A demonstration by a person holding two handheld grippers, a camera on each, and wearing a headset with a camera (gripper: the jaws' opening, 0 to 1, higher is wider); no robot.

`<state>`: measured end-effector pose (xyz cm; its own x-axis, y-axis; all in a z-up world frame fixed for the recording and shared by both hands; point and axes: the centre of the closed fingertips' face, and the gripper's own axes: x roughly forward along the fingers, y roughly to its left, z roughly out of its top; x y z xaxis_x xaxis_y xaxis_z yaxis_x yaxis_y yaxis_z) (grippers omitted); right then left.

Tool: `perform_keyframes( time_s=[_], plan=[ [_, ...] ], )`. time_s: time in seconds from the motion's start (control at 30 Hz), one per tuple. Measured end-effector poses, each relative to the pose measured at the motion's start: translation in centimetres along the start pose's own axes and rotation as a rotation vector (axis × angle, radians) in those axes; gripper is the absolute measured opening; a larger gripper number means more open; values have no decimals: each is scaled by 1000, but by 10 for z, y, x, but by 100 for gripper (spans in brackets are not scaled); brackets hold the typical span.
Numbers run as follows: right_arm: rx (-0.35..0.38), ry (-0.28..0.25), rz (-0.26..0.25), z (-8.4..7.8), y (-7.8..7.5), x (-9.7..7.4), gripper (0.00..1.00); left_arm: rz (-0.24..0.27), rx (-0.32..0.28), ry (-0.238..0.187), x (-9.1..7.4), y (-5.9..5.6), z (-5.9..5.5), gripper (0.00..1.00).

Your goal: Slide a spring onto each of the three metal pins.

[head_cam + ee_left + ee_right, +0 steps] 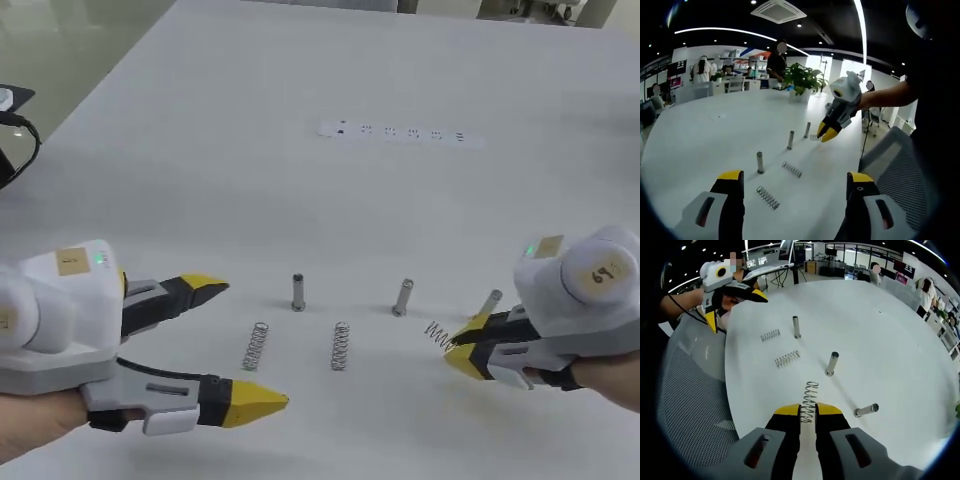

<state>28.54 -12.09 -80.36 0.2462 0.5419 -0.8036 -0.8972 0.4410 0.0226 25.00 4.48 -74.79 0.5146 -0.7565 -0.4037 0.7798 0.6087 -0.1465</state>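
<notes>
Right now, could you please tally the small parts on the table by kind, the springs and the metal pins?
Springs: 3, two lying loose and one pinched in the right claw
Metal pins: 3, none with a spring on it yet
Total: 6
</notes>
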Motion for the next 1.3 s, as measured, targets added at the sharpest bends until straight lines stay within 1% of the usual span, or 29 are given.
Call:
perform_keyframes(
  time_s=[0.1, 0.23, 0.27, 0.33, 0.4, 0.43, 0.5, 0.6, 0.73, 0.8, 0.83, 0.87, 0.93, 1.0, 1.07, 1.1, 1.17, 1.27, 1.3],
  plan=[
    [-13, 4, -3, 0, -1, -1, 8, -9, 4, -2, 4, -3, 1, 80],
    [-28, 4, 9, 1, 0, -3, 8, -32, 14, -7, 12, -9, 0, 77],
    [-39, 7, 11, 1, 0, -3, 8, -40, 17, -9, 14, -10, 0, 76],
    [-59, 13, 17, 1, 1, -4, 8, -57, 27, -29, 17, -14, 1, 74],
    [-78, 18, 23, 1, 2, -4, 8, -77, 27, -40, 21, -19, 3, 70],
    [-82, 18, 25, 1, 2, -4, 8, -93, 39, -44, 24, -22, 4, 69],
    [-92, 20, 27, 1, 2, -4, 8, -111, 55, -32, 30, -27, 3, 66],
    [-118, 14, 40, 3, 7, -5, 8, -130, 64, -36, 36, -31, 7, 66],
    [-155, 10, 49, 5, 11, -6, 8, -155, 83, -25, 44, -34, 11, 58],
    [-169, 3, 54, 8, 12, -7, 8, -161, 95, -26, 49, -34, 14, 55],
    [-181, 2, 57, 9, 13, -7, 8, -167, 99, -27, 51, -35, 16, 52],
    [-191, -4, 64, 11, 15, -8, 8, -174, 106, -44, 53, -36, 20, 51],
    [-208, -10, 68, 14, 17, -9, 8, -184, 107, -49, 57, -37, 22, 49],
    [-244, -19, 82, 19, 22, -10, 8, -204, 119, -57, 63, -41, 24, 47],
    [-268, -19, 84, 22, 24, -11, 8, -226, 137, -53, 67, -45, 22, 45],
    [-282, -24, 89, 24, 26, -12, 8, -239, 157, -48, 69, -48, 20, 44],
    [-308, -28, 99, 26, 29, -12, 8, -255, 165, -54, 72, -52, 19, 41],
    [-360, -36, 116, 30, 33, -13, 8, -276, 146, -89, 73, -55, 24, 38],
    [-394, -36, 128, 30, 35, -13, 8, -275, 127, -104, 74, -55, 26, 37]
  ],
)
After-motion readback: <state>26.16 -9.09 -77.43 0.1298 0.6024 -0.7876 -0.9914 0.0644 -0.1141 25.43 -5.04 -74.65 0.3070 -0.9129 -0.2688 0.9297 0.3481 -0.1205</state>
